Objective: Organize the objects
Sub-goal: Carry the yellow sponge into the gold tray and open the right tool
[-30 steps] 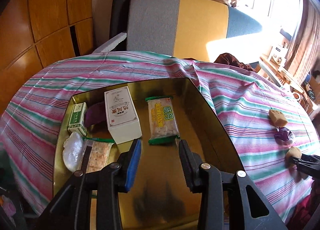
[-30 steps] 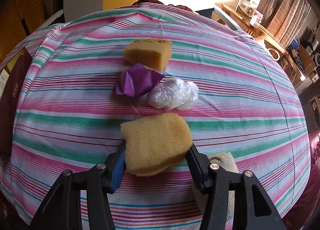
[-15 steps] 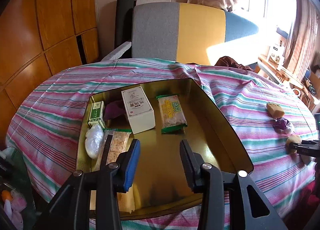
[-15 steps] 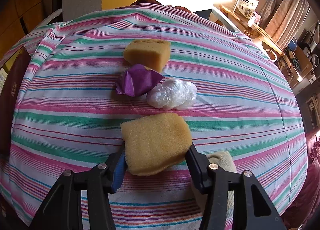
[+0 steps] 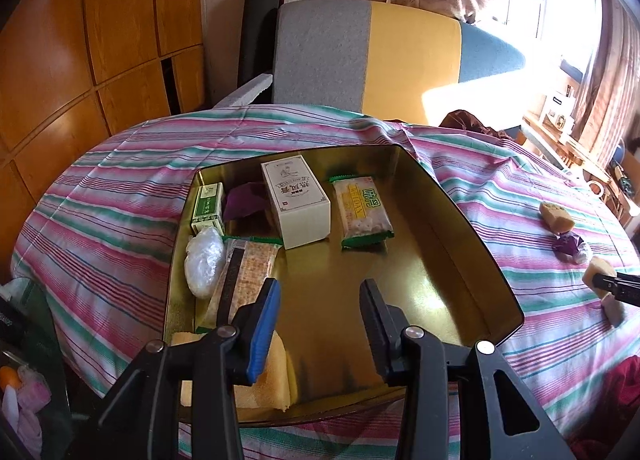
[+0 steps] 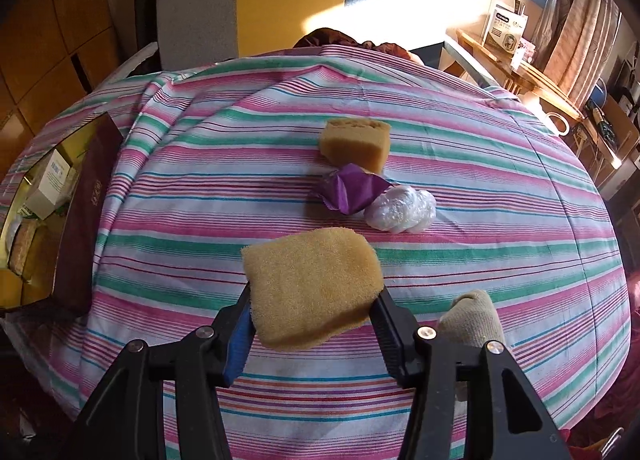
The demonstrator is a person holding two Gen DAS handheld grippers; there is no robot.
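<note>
Gripping a tan sponge (image 6: 312,284) between both pads of the right gripper (image 6: 314,314), long axis crosswise to the fingers, top face tilted toward the camera, raised clear of the striped tablecloth (image 6: 480,260). Near edge hidden behind the jaws; underside unseen. Porous, yellow-brown, corners rounded. Hovering over the gold tin (image 5: 452,236), left gripper (image 5: 320,304) with jaws narrowly apart and empty. Partly covered by its left finger, another sponge (image 5: 276,376) in the tin's near corner.

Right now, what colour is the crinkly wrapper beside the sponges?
Purple wrapper; clearest in the right wrist view.
</note>
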